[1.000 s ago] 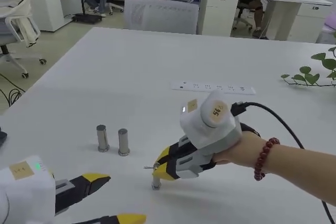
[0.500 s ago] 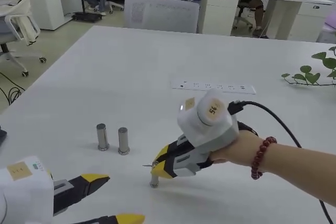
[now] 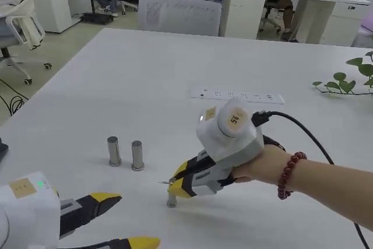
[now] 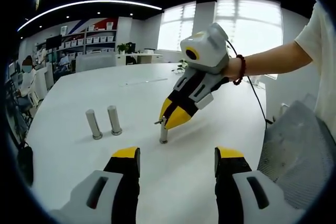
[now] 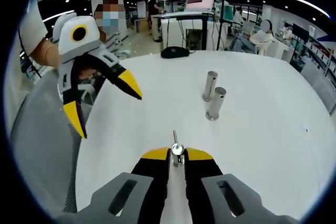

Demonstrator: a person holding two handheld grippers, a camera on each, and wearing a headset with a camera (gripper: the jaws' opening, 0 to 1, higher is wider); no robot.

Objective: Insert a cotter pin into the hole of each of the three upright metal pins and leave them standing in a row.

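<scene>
Two bare upright metal pins stand side by side on the white table. A third pin stands nearer, to their right. My right gripper is shut at that pin's top, holding a thin cotter pin whose tip pokes out to the left of the pin. The right gripper view shows the shut right gripper against the pin head, with the cotter pin pointing ahead. My left gripper stands open and holds nothing, short of the third pin.
A white power strip lies further back on the table. A plant sprig reaches in at the right edge. The right gripper's black cable trails over the table. Office chairs and desks stand beyond the far edge.
My right gripper has shifted slightly left and rolled a little at the third pin's top. The left gripper and the two other pins have not moved.
</scene>
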